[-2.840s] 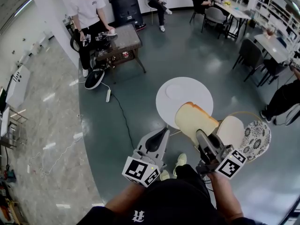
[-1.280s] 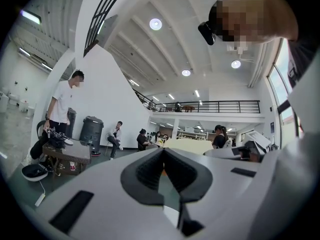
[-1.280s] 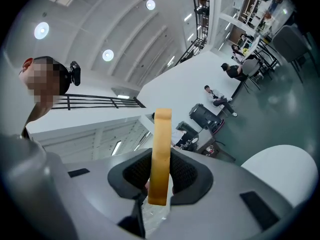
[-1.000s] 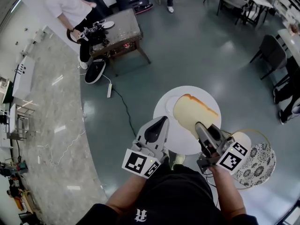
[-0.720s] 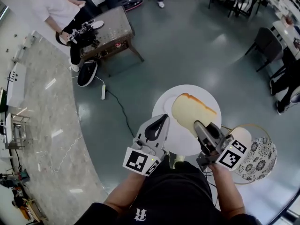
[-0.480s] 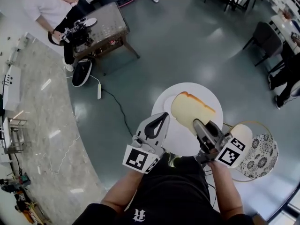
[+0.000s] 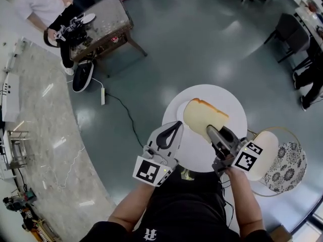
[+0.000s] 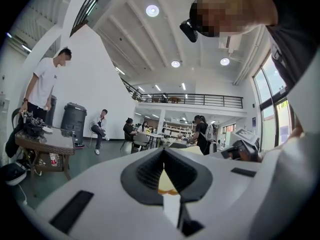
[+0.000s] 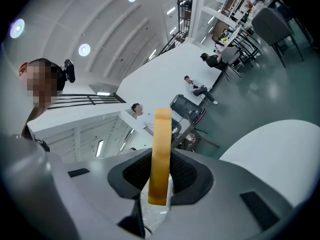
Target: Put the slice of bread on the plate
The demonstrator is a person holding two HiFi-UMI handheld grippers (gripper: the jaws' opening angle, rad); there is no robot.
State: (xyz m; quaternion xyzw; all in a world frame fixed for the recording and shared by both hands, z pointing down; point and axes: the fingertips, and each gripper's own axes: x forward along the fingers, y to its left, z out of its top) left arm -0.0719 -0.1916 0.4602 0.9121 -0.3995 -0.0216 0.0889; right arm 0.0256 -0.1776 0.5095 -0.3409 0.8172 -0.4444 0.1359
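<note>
**Slice of bread [image 7: 203,116] over the round table [image 7: 233,99].**
The head view is showing the slice lying flat beyond my right gripper [image 7: 211,131]. Only the right gripper view is showing its jaws pinching the slice edge-on. My left gripper [image 7: 174,126] is riding alongside, jaws pressed together, empty.

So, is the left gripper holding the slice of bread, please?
No, the slice of bread sits edge-on between the right gripper's jaws; the left gripper is empty.
</note>
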